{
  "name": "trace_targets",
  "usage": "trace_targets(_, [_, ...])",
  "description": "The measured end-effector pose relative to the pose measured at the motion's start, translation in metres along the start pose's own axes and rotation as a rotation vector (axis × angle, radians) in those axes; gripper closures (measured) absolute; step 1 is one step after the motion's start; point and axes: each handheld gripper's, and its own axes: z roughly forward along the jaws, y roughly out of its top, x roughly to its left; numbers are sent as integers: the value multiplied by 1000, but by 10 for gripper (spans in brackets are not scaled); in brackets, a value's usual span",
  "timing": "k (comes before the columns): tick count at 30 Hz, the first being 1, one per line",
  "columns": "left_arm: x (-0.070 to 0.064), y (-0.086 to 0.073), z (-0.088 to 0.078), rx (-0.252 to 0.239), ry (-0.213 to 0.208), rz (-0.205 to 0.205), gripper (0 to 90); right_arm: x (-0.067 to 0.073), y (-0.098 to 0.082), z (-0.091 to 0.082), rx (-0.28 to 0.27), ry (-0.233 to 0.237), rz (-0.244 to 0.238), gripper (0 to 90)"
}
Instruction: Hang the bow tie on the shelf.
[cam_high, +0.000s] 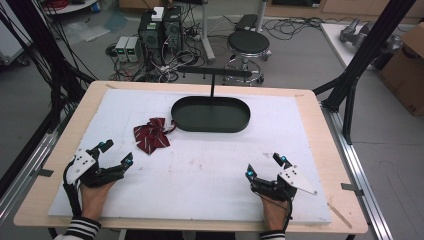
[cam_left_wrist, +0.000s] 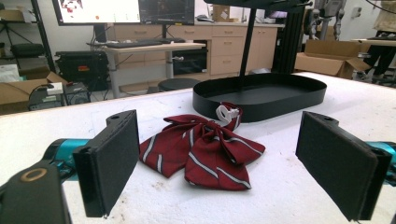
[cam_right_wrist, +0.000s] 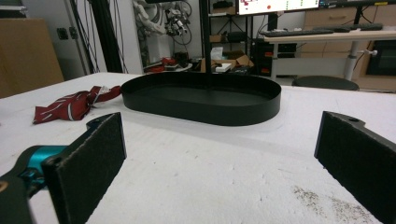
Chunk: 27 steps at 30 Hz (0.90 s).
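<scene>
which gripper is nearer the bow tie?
Left. The left gripper sits just short of the bow tie, jaws open toward it. The right gripper is across the table, well off to the side.

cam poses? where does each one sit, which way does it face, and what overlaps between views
High view: above the person's side, looking forward and down on the table; both hands, left gripper and right gripper show.
Left gripper view: low on the table, facing the bow tie with the tray behind; own open jaws.
Right gripper view: low, facing the tray; own open jaws.
Shared: bow tie and tray appear in all three.
</scene>
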Motion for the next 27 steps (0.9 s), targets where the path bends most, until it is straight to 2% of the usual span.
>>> trace_targets(27, [-1, 1, 3, 30, 8, 4, 139, 0, 0, 1, 3, 1, -5, 9])
